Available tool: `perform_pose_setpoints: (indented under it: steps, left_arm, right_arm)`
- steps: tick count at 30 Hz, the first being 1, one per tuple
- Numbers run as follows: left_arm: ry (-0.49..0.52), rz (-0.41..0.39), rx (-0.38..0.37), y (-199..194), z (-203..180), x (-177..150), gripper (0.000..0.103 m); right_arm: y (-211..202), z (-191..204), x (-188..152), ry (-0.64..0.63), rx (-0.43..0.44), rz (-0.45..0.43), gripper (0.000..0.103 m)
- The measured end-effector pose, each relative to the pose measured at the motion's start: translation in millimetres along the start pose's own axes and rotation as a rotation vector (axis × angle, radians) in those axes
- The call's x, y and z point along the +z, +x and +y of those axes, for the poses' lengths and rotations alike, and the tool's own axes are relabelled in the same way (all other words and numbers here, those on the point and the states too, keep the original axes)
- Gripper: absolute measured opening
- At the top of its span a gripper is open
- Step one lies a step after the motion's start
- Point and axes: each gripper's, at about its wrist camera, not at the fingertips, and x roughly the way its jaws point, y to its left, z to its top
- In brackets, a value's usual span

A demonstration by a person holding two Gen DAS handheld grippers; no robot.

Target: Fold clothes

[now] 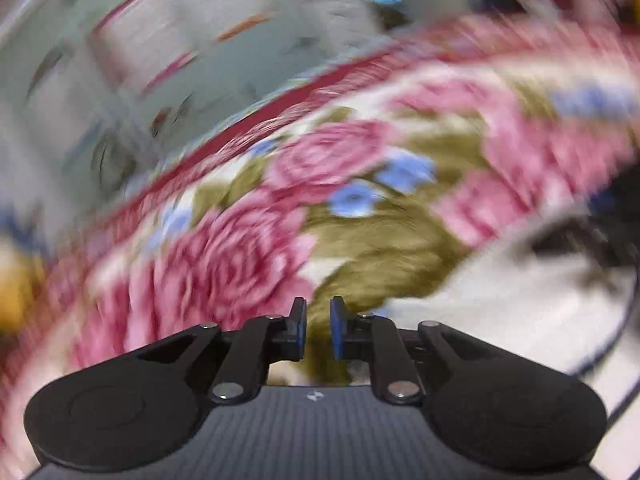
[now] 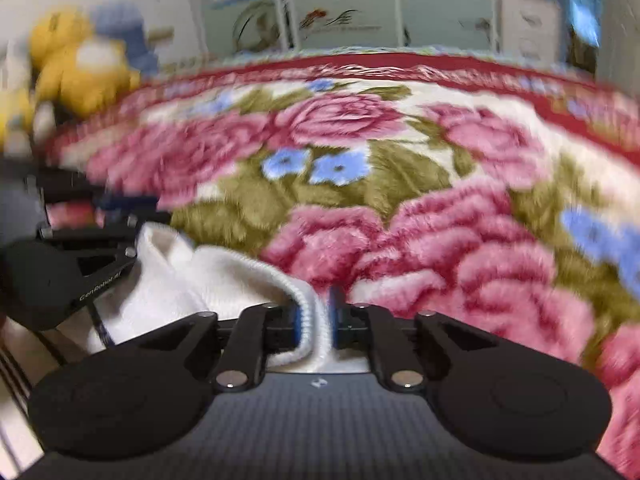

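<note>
1. Underneath everything, we see the floral blanket (image 2: pixel 400 168) spread flat, most likely as the folding surface; its red border runs along the far edge, and strong blur smears it in the left wrist view.
2. We judge the white knitted garment (image 2: pixel 224 280) to be the piece being folded: it lies at the near left of the blanket, one ribbed edge drawn up into the right gripper (image 2: pixel 316 320). How it is laid out, or how many folds it has, we cannot tell, since most of it is cut off at the lower left.
3. The right gripper holds that edge pinched in a narrow gap, probably to carry it across.
4. The left gripper (image 1: pixel 318 330) shows a narrow gap with only blanket visible beyond; we see no cloth between its blue pads (image 1: pixel 337 330). From the right wrist view it sits at the far left of the garment, partly cropped.
5. Yellow plush toys (image 2: pixel 76 64) sit at the far left, too blurred to identify.
</note>
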Motion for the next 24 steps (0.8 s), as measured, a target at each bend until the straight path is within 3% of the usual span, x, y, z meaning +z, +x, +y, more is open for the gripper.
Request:
perform_pose_setpoints:
  steps: [2,4,9,10,11,14,16,18,20,22,23,24]
  left_arm:
    - [-0.157,-0.056,0.02,-19,22,-8,0.041]
    - [-0.243,-0.119,-0.007,-47,35,-20,0.043]
    - [-0.098,-0.192,-0.068,-96,11,-43,0.051]
    - [-0.067,-0.192,-0.081,-99,4,-46,0.05]
    - [-0.042,-0.187,-0.095,-99,-3,-47,0.051]
    - [0.022,-0.163,-0.056,-90,-20,-48,0.052]
    - [0.025,-0.139,0.04,-79,-22,-47,0.053]
    - [-0.067,-0.108,0.108,-69,-10,-47,0.054]
    - [-0.138,-0.098,0.087,-67,-1,-48,0.054]
    - [-0.198,-0.095,0.042,-68,7,-49,0.054]
    - [-0.197,-0.101,0.021,-70,6,-49,0.054]
    - [-0.168,-0.112,0.0,-74,0,-49,0.054]
  right_arm:
    - [-15,-16,-3,0.101,0.073,-0.06,0.038]
    - [-35,-30,-9,0.19,0.135,-0.141,0.051]
    - [-76,-28,-32,0.27,0.211,-0.265,0.054]
    - [-75,-27,-33,0.292,0.218,-0.262,0.062]
    - [-69,-24,-31,0.28,0.189,-0.238,0.066]
    - [-50,-1,-16,0.101,-0.025,-0.195,0.066]
    - [-55,-2,-11,0.121,-0.015,-0.225,0.066]
    - [-59,0,-7,0.103,-0.01,-0.204,0.07]
    - [-67,0,-9,0.092,-0.021,-0.21,0.07]
    - [-71,-10,-12,0.133,0.043,-0.238,0.074]
    - [-65,-12,-12,0.093,-0.018,-0.217,0.078]
    - [-55,-8,-11,0.017,-0.152,-0.18,0.078]
